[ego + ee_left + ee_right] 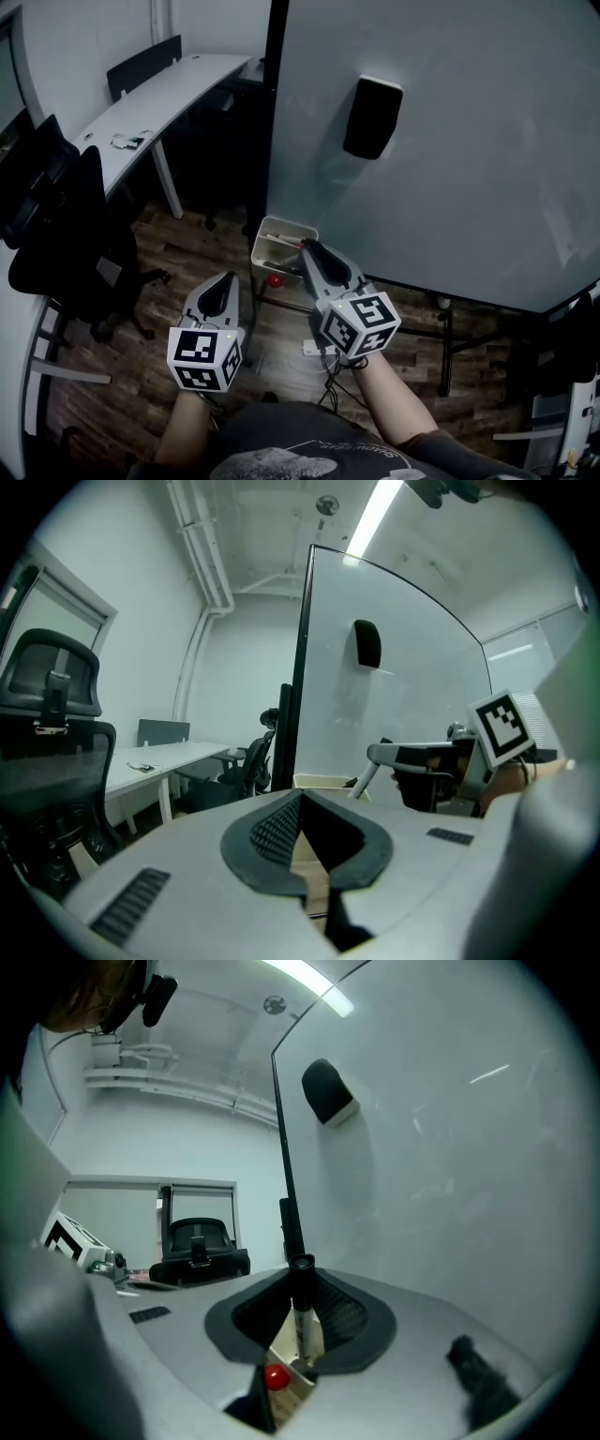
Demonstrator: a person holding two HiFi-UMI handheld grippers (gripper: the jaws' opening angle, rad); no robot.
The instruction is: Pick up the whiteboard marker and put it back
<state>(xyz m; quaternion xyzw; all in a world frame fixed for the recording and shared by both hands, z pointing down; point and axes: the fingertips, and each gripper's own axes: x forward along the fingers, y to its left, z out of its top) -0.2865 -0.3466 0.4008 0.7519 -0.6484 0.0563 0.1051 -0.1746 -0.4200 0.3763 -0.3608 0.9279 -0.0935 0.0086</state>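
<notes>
Grey-white whiteboard (450, 141) fills the right side of the room above a wooden floor (187, 253), with a desk (159, 94) off at ten o'clock. The cream tray (298, 228) at its lower corner sits just beyond the right gripper (309, 247), at eleven o'clock from it. That gripper is clenched on the whiteboard marker (300, 1312), whose long axis seems to run along the jaws. The left gripper (228, 277) hangs farther back, closed and empty.

Big whiteboard (450, 159) stands on a wood floor (187, 272). Left of it, a long white desk (169, 89) and black chairs (66, 234); above it, a ceiling light strip (375, 513) glows; white walls (244, 667) behind.
</notes>
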